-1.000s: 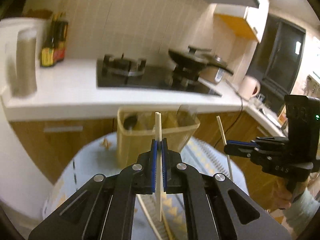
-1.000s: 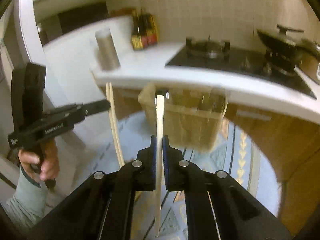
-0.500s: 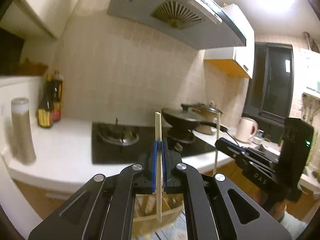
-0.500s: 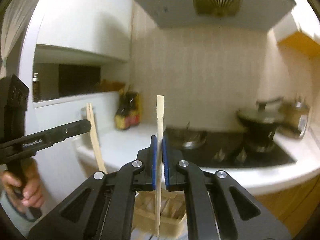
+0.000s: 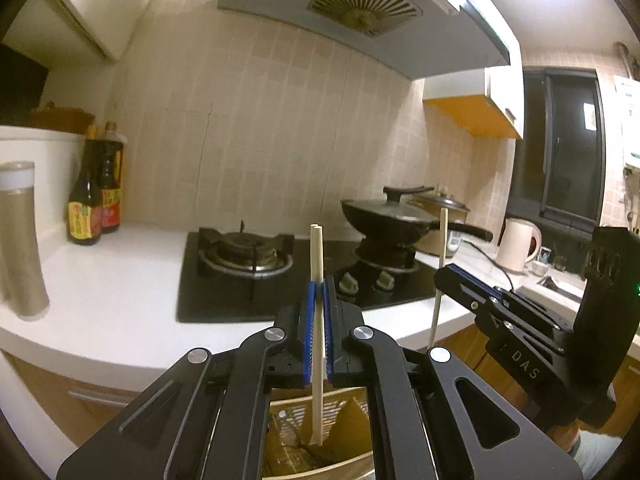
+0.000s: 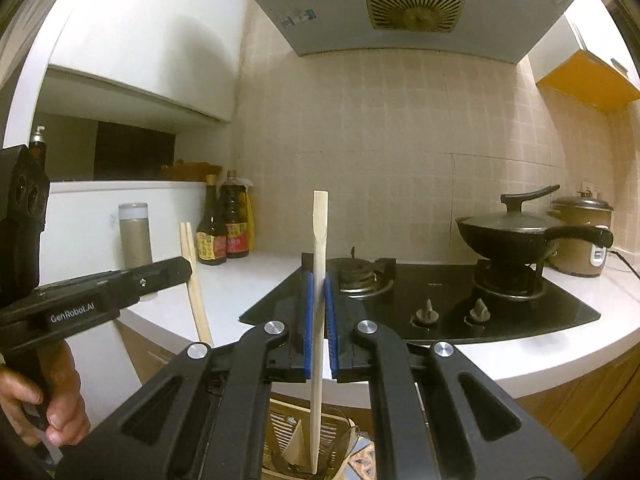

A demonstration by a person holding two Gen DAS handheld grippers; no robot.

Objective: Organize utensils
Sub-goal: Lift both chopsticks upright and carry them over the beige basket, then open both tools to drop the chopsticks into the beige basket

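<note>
Both views have swung up from the basket (image 5: 320,440); left claw (image 5: 318,300) clamps paired chopsticks (image 5: 316,264), right claw (image 6: 318,304) one chopstick (image 6: 319,240), neither yet stowed.

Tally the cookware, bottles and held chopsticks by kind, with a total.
Lidded wok: 1
Rice cooker: 1
Kettle: 1
Sauce bottles: 2
Chopsticks in left gripper: 2
Chopsticks in right gripper: 1
Total: 8

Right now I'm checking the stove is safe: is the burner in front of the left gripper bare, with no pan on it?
Yes, the near burner is bare; the lidded pan sits on the other one.
</note>
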